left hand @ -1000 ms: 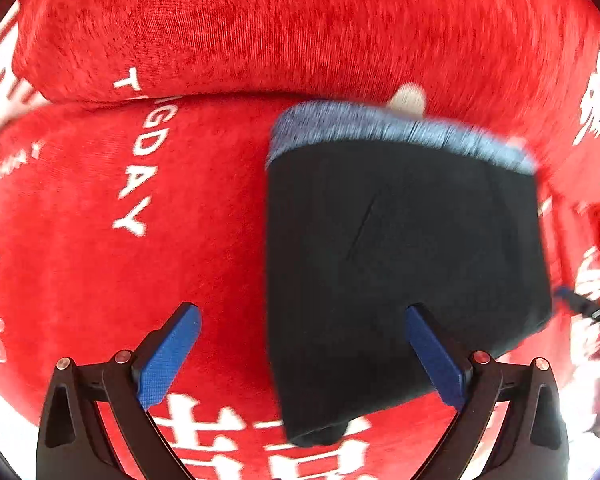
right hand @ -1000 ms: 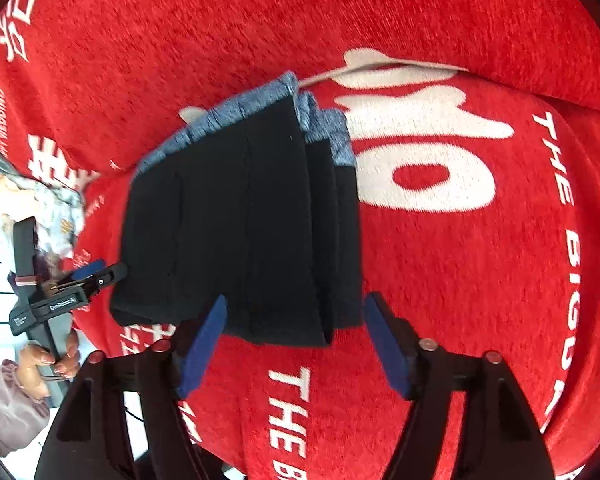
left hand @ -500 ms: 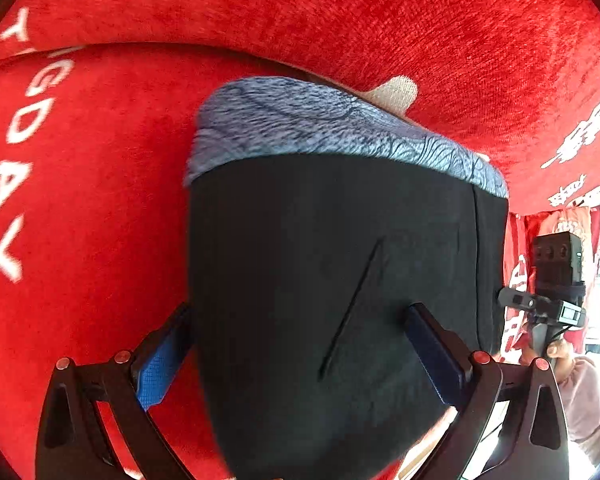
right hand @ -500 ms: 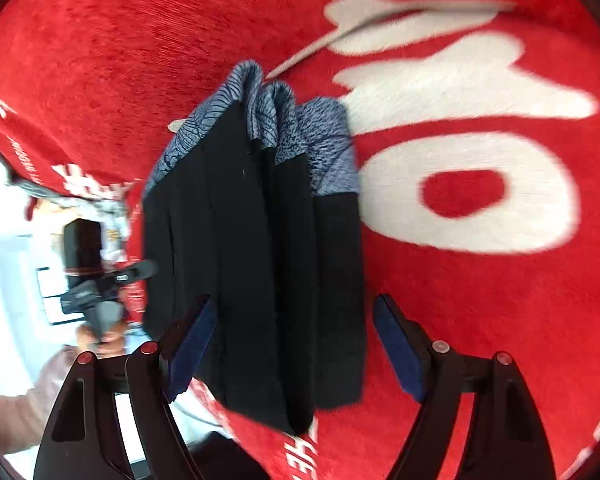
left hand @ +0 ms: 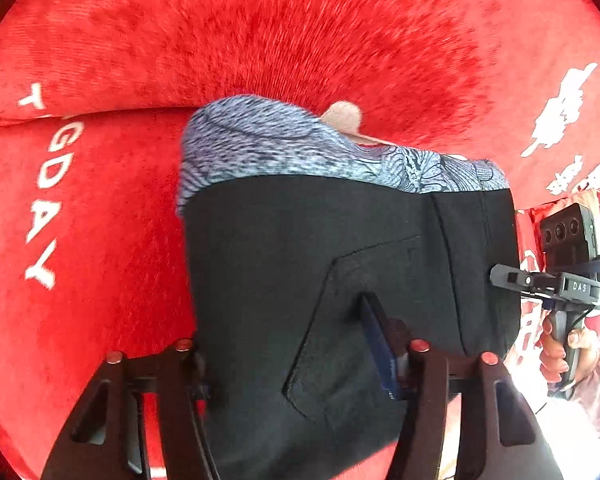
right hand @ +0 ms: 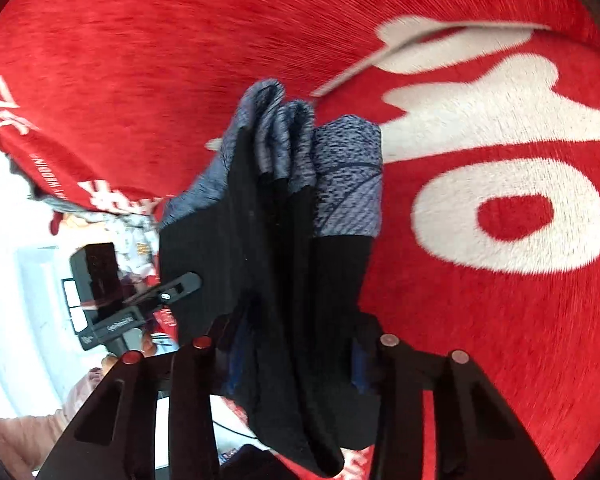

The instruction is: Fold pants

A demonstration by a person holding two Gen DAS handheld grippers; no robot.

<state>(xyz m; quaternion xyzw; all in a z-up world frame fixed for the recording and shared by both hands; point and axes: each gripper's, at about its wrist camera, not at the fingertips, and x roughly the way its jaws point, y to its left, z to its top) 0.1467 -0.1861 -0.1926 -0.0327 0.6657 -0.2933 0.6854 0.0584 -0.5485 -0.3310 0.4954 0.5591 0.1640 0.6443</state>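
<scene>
Landmark: the folded pants [left hand: 340, 264], black w/ a blue-grey patterned waistband [left hand: 284, 148].

Nearest the left cam, the left gripper [left hand: 292, 364] has its jaws closing w/ the pants' near edge between them. One blue pad presses into the cloth by the pocket seam; the other finger is hidden behind the fabric.

Right cam: right gripper [right hand: 296, 356] also closing, the stacked folds bunched between both blue pads, which touch the cloth on either side. The pants [right hand: 276, 264] look lifted and held edge-on, layers fanned out at the waistband.

Under and beyond the pants lies a red plush blanket [left hand: 100, 240] w/ white lettering. "DAY" [left hand: 44, 232] sits left of the pants in the left cam; a big white "O" [right hand: 512, 212] sits right of them in the right cam. A pale tag [left hand: 342, 114] pokes out past the waistband.

Off the pants' far side, each cam catches the other gripper and the person's hand [left hand: 560, 344] on its grip. Bright white room past the blanket edge, details blown out.

Vs 1 s ago: both grippers stood wide around the flat-lying pants; now narrowed onto them, and the pants fill more of the frame.
</scene>
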